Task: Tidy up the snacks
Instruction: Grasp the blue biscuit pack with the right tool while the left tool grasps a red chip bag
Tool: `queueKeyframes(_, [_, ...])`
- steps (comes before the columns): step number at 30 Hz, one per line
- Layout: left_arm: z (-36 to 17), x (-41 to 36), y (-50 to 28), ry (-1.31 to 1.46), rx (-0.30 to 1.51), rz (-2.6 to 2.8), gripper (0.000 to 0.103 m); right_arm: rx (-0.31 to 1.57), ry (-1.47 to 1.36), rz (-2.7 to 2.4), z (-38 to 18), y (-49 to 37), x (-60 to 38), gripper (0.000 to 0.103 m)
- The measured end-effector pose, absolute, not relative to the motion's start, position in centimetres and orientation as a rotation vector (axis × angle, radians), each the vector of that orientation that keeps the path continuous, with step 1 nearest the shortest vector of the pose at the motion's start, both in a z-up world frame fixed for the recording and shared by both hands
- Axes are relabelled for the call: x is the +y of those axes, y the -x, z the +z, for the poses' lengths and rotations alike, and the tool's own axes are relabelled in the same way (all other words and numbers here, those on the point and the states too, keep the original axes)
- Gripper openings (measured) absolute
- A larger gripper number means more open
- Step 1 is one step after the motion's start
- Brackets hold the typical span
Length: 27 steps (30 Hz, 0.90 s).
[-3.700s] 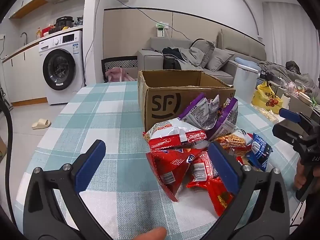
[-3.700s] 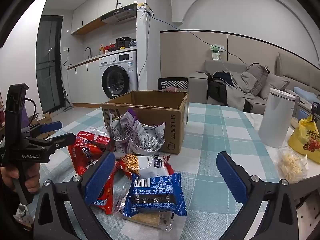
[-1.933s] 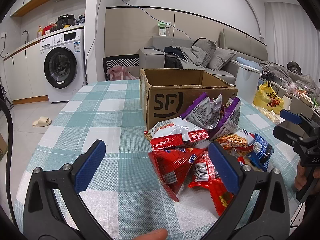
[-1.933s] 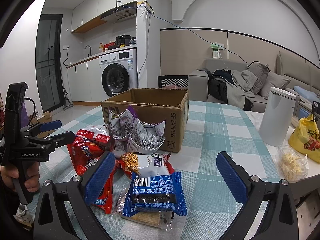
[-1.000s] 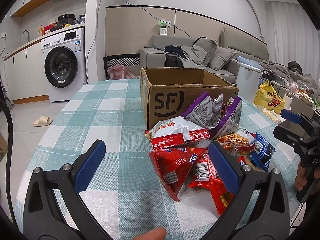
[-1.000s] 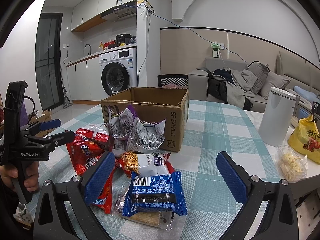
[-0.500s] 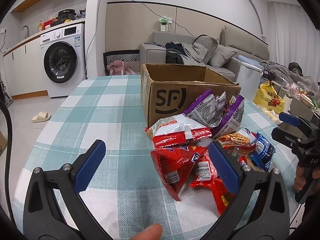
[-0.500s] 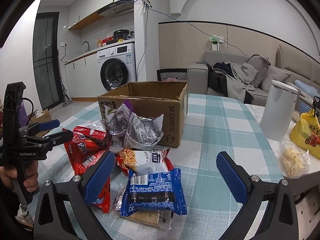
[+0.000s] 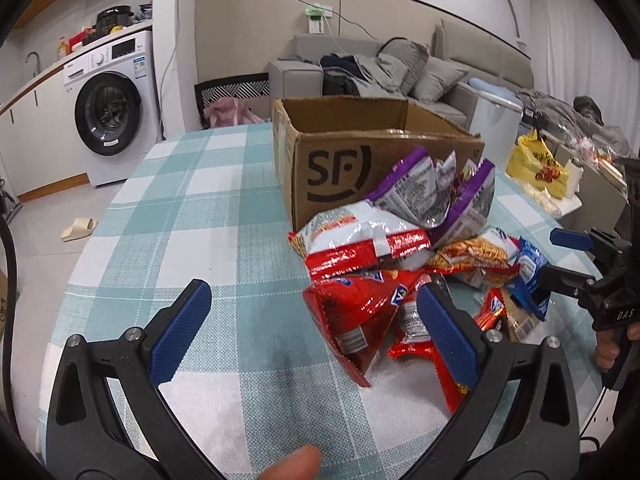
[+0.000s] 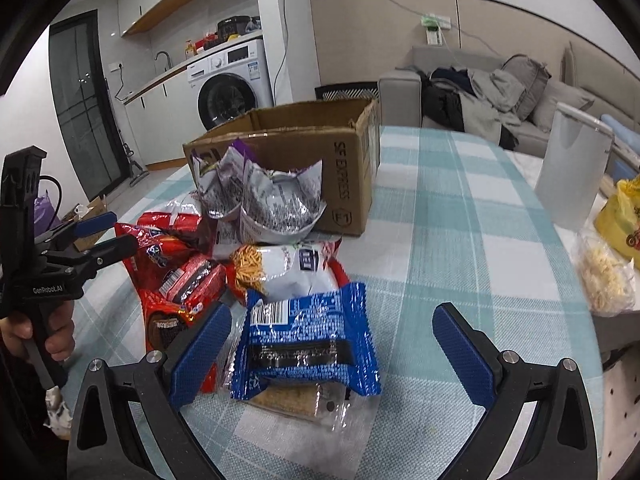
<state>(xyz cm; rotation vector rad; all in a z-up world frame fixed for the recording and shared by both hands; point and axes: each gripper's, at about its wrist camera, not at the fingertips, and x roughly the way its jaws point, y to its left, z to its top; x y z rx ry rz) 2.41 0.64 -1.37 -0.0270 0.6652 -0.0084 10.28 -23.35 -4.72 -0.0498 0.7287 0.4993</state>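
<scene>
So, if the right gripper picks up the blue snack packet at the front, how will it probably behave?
The blue snack packet is a crinkled, glossy film wrapper, so it will probably flex and may slip between the pads. It looks small and flat, so likely light. It lies partly on a clear-wrapped cracker pack, which might shift with it.

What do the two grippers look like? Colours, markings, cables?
Both are black plastic pistol-grip frames with silver screws and textured blue finger pads. The left gripper bears white "GenRobot.AI" lettering, with a black cable looping behind it. The right gripper shows white "DAS" lettering.
</scene>
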Motion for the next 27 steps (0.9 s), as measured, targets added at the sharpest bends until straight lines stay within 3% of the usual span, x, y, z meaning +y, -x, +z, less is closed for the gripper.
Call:
queueKeyframes(11, [-3.6, 0.5, -4.8, 0.036, 0.785, -0.033, 0.102, 0.812, 0.023, 0.531, -6.0, -11.2, -23.0, 0.102])
queueKeyframes(13, [-3.8, 0.8, -5.1, 0.054, 0.797, -0.049, 0.098, 0.815, 0.022, 0.533, -6.1, -11.2, -22.9, 0.099])
queueKeyframes(19, [-4.8, 1.4, -6.3, 0.119, 0.852, -0.126, 0.063, 0.835, 0.014, 0.563, -6.3, -11.4, -22.7, 0.086])
queueKeyframes(21, [-5.2, 1.3, -6.5, 0.138, 0.866, -0.16, 0.04, 0.834, 0.016, 0.569, -6.4, -11.3, -22.5, 0.083])
queueKeyframes(27, [-5.3, 0.9, -6.3, 0.124, 0.836, -0.185, 0.036, 0.832, 0.008, 0.596, -6.3, -11.1, -22.4, 0.068])
